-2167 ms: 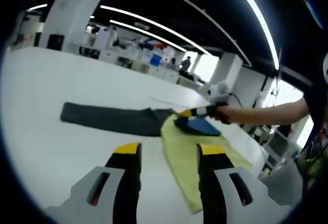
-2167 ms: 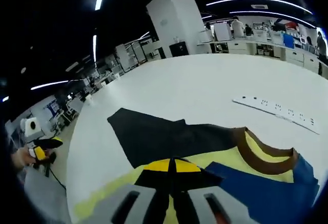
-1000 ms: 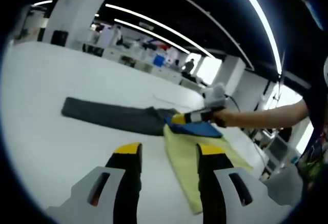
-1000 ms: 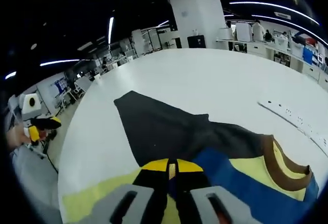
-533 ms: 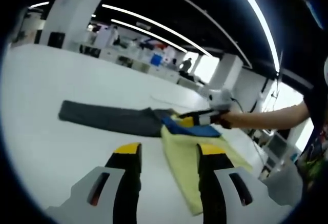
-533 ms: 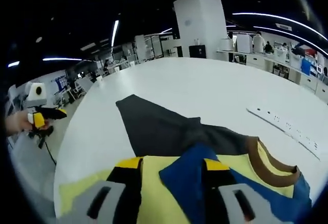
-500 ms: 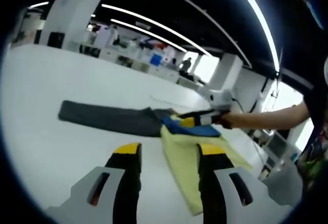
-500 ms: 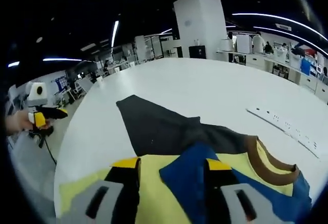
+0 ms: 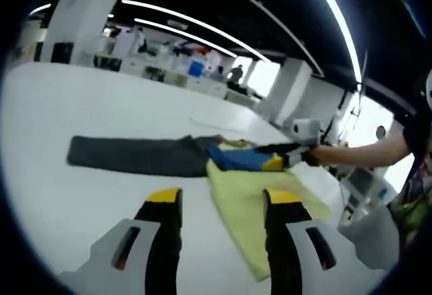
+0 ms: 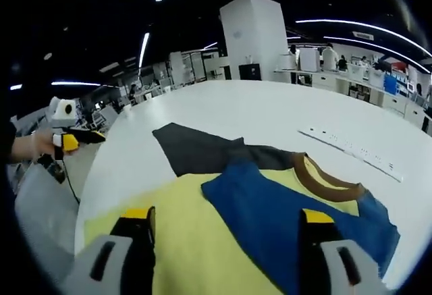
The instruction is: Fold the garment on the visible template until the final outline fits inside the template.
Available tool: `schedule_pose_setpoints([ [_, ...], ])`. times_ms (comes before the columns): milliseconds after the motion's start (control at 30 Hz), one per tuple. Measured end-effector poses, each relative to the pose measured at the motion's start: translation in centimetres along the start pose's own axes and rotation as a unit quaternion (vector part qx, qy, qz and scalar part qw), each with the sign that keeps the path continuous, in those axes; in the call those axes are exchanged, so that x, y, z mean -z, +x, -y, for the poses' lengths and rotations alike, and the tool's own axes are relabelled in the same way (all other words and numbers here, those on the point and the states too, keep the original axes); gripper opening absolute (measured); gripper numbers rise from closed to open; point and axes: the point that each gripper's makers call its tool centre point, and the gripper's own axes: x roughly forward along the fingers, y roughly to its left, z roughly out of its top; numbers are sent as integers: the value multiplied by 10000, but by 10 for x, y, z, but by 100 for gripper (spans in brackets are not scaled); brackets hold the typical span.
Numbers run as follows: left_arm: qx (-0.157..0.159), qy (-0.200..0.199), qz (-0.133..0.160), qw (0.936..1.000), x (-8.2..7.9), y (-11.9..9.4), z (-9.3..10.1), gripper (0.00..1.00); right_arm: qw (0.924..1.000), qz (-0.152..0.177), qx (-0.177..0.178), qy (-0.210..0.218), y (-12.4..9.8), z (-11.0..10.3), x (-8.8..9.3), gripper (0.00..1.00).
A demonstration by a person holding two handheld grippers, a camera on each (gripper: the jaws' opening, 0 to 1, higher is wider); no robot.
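The garment lies flat on the white table [image 9: 74,99]: a yellow body [image 9: 251,200], a dark grey sleeve [image 9: 131,154] stretched out to the left, and a blue sleeve [image 9: 236,158] folded over the chest. My left gripper [image 9: 224,200] hovers open short of the yellow hem, holding nothing. In the right gripper view the blue sleeve [image 10: 283,207] lies across the yellow body [image 10: 182,234] below the brown collar [image 10: 317,177]. My right gripper [image 10: 227,217] stands wide open above it, empty. It also shows at the garment's far side as the right gripper [image 9: 280,160], in a hand.
A long white strip [image 10: 351,150] with small marks lies on the table [image 10: 270,109] beyond the collar. The dark grey sleeve [image 10: 192,150] points toward the far edge. The left gripper [image 10: 71,136] is held off the table's left edge. Desks and people stand far behind.
My right gripper carried the blue sleeve across the yellow body, let it go, opened wide and drew back. The sleeve now lies flat. The left gripper stayed open.
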Motion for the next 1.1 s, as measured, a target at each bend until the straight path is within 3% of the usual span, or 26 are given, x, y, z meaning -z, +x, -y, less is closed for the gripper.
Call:
schedule_pose_setpoints([
  [200,131,106,-125,9998,-2,14,0,47,9995,44,289,71,-35,14,10,100],
  [433,325,213,-252,9989,-3,32,8,50,9980,176,560,220,-75,22,22,100],
  [767,401,276,-302,9984,-10,47,3,58,9908,490,1065,678,-133,29,44,100],
  [1100,395,351,-363,9979,-9,53,-5,63,9854,431,1354,940,-174,30,77,100],
])
